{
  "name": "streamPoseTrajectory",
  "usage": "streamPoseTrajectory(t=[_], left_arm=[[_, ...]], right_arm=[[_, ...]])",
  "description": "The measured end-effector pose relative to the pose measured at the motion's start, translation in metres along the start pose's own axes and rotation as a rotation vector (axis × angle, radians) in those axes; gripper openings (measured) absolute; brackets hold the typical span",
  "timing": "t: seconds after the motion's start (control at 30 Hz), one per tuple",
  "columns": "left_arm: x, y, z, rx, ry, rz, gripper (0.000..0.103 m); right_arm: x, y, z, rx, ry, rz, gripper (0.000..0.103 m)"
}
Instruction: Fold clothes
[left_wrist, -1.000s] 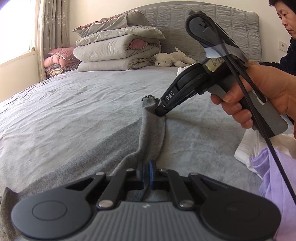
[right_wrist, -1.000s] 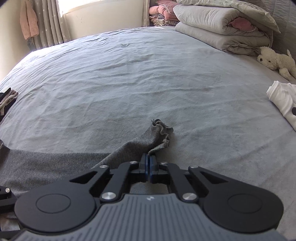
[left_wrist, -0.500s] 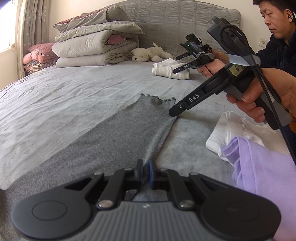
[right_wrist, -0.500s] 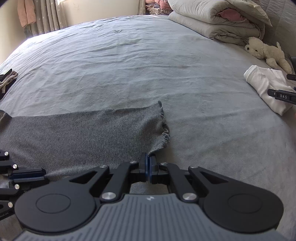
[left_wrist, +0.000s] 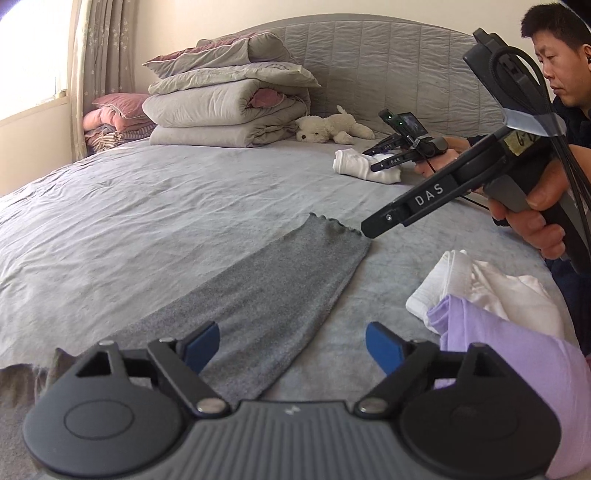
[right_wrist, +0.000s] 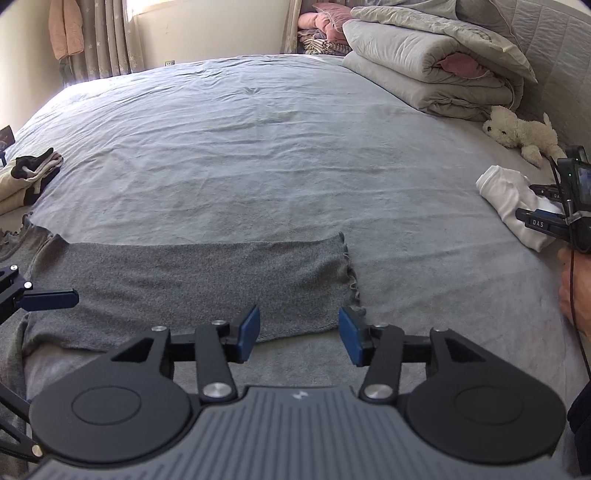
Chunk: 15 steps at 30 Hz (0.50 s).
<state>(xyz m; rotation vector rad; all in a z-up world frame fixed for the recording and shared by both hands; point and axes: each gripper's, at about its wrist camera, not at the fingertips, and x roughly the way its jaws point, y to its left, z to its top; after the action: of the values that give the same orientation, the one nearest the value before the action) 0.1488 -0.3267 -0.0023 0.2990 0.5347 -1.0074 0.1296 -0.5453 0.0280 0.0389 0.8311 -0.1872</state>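
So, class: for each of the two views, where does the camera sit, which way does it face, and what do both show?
Left wrist: behind the left tongs, opening, facing the headboard; right tongs and hand show.
Right wrist: behind the right tongs, opening, facing across the bed to the curtains; one left finger shows.
Shared: grey garment lying flat, plush dog.

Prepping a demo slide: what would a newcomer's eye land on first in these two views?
The grey sleeve laid flat across the bed, ruffled cuff toward the folded white garment. Then both grippers, left gripper and right gripper, jaws opening above it with nothing pinched. At the headboard end, stacked duvets and a plush dog.
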Motion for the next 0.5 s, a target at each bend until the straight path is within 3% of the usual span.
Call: streamPoseTrajectory(t=[0.23, 0.37, 0.5], left_arm=[[-0.053, 0.043, -0.015, -0.085, 0.045, 0.199, 0.102], [-0.073, 0.080, -0.037, -0.140, 0.115, 0.367, 0.102], [-0.101, 0.119, -0.065, -0.203, 0.091, 0.473, 0.102]], right_arm=[[-0.017, 0.055, -0.007, -0.041, -0.026, 0.055, 0.063], [-0.011, 0.105, -0.011, -0.069, -0.048, 0.138, 0.072], [0.006, 0.173, -0.007, -0.108, -0.110, 0.233, 0.075]])
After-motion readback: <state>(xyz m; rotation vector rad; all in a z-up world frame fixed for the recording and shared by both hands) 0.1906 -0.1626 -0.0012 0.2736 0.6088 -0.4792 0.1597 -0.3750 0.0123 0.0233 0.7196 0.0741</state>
